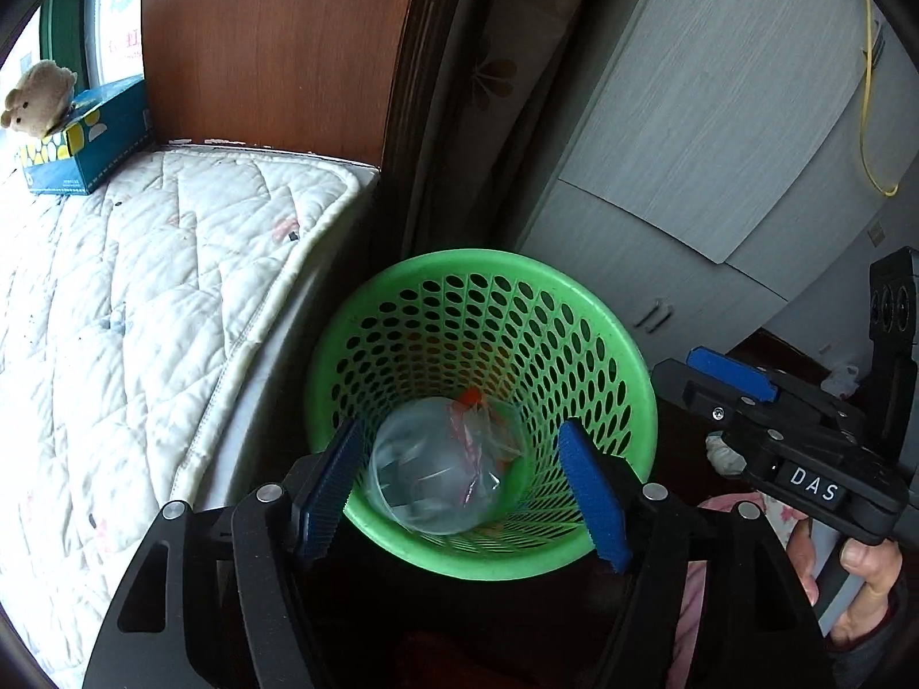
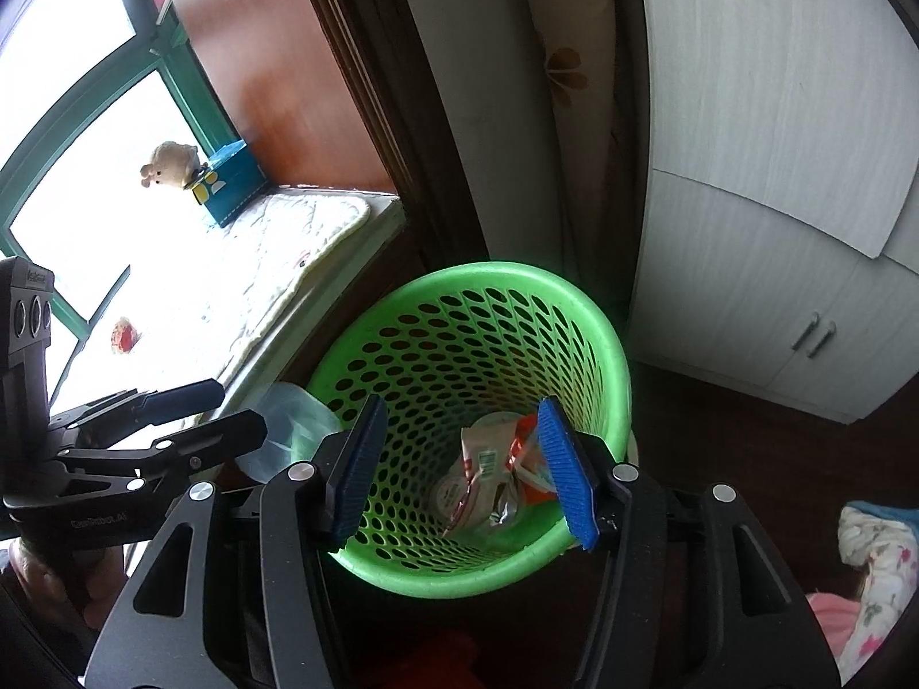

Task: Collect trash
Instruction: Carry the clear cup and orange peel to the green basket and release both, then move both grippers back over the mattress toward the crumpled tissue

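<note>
A green perforated basket (image 1: 477, 264) (image 2: 505, 273) stands on the dark floor beside a padded window seat. My left gripper (image 1: 459, 428) (image 2: 244, 410) hangs over its left rim, open. A clear plastic cup (image 1: 425, 476) (image 2: 293, 430) sits between its blue pads, and neither pad presses on it. Over the basket's mouth my right gripper (image 2: 462, 405) (image 1: 680, 370) is open with nothing in it. Below it, white and red wrappers (image 2: 494, 476) lie in the basket's bottom. A bit of red wrapper (image 1: 474, 396) shows past the cup.
A quilted white pad (image 1: 143, 298) (image 2: 298, 241) covers the window seat, with a blue tissue box (image 1: 92, 138) and a plush toy (image 1: 40, 95) at its far end. A small red scrap (image 2: 125, 336) lies on the pad. A white cabinet (image 2: 775, 201) stands right; flowered cloth (image 2: 879, 562) is on the floor.
</note>
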`<state>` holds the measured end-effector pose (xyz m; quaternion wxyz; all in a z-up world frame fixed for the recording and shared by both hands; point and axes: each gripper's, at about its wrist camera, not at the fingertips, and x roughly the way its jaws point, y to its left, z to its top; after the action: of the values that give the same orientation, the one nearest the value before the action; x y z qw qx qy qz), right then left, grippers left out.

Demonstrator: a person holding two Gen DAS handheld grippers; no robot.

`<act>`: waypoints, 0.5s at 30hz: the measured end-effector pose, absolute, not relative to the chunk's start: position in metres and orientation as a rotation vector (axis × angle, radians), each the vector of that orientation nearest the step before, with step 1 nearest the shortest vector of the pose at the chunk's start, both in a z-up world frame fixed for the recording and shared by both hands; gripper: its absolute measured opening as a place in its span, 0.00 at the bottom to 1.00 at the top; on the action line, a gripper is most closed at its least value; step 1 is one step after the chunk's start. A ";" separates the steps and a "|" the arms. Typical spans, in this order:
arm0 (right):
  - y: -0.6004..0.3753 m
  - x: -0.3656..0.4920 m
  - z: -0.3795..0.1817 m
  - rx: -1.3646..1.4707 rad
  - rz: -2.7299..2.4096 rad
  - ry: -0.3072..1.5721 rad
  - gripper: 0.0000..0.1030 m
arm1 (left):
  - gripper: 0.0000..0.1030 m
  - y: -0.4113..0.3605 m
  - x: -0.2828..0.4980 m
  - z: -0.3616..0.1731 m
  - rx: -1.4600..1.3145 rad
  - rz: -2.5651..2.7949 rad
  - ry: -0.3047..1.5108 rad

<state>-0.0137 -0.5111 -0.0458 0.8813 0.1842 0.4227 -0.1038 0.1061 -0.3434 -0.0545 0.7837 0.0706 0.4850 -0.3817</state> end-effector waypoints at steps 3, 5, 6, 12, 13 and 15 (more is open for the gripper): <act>-0.510 -0.014 -0.045 0.381 -0.213 0.881 0.54 | 0.66 -0.338 0.106 -0.053 0.149 -0.817 1.041; -0.508 -0.013 -0.044 0.378 -0.206 0.881 0.54 | 0.66 -0.332 0.108 -0.052 0.145 -0.807 1.038; -0.506 -0.013 -0.044 0.376 -0.202 0.881 0.54 | 0.66 -0.327 0.109 -0.050 0.144 -0.797 1.034; -0.488 -0.007 -0.040 0.345 -0.164 0.876 0.61 | 0.66 -0.289 0.124 -0.038 0.105 -0.716 1.020; -0.484 -0.004 -0.040 0.341 -0.153 0.877 0.61 | 0.66 -0.281 0.127 -0.035 0.100 -0.699 1.014; -0.476 0.000 -0.039 0.333 -0.133 0.879 0.62 | 0.66 -0.265 0.134 -0.030 0.092 -0.662 1.005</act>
<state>0.0001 -0.4755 -0.0388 0.8895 0.1603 0.4230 -0.0641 0.1336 -0.2646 -0.0295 0.8235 0.0433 0.4725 -0.3111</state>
